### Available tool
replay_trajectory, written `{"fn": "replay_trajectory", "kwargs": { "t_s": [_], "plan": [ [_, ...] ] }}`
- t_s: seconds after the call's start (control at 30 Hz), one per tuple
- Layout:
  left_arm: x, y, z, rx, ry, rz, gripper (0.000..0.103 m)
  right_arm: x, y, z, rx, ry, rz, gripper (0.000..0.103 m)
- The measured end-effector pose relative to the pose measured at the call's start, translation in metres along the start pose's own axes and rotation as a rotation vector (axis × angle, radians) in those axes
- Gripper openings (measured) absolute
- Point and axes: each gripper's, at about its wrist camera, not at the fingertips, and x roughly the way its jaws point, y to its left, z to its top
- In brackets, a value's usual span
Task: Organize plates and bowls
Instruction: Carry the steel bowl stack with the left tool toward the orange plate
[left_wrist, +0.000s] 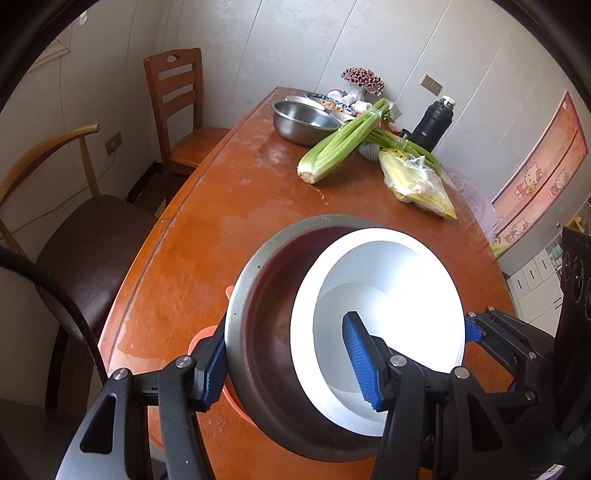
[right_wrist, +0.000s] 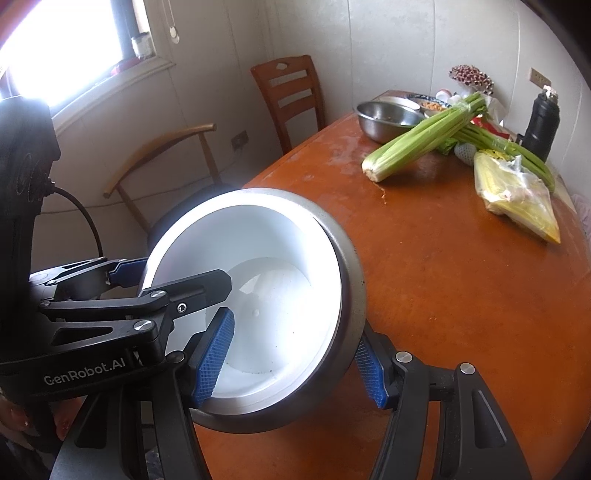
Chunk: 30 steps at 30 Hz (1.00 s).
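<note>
A white bowl (left_wrist: 391, 295) sits nested inside a steel bowl (left_wrist: 266, 332) at the near end of the wooden table (left_wrist: 207, 251). An orange bowl (left_wrist: 201, 339) peeks out under the steel one. My left gripper (left_wrist: 286, 365) has one finger outside the steel rim and one inside the white bowl, closed across both walls. My right gripper (right_wrist: 291, 363) grips the other side of the white bowl (right_wrist: 266, 295) and steel bowl (right_wrist: 351, 295) the same way. Each gripper shows in the other's view.
Further along the table lie a celery bunch (left_wrist: 343, 144), a plastic bag of yellow food (left_wrist: 417, 181), a second steel bowl (left_wrist: 303, 122), a black flask (left_wrist: 432, 122) and small dishes. Two chairs (left_wrist: 177, 107) stand at the left edge.
</note>
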Motion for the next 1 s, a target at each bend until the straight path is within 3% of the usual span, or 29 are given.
{"fn": "replay_trajectory", "kwargs": {
  "t_s": [1.0],
  "plan": [
    [0.024, 0.009, -0.008, -0.015, 0.058, 0.008, 0.057, 0.026, -0.003, -0.009, 0.015, 0.058, -0.009, 0.066]
  ]
}}
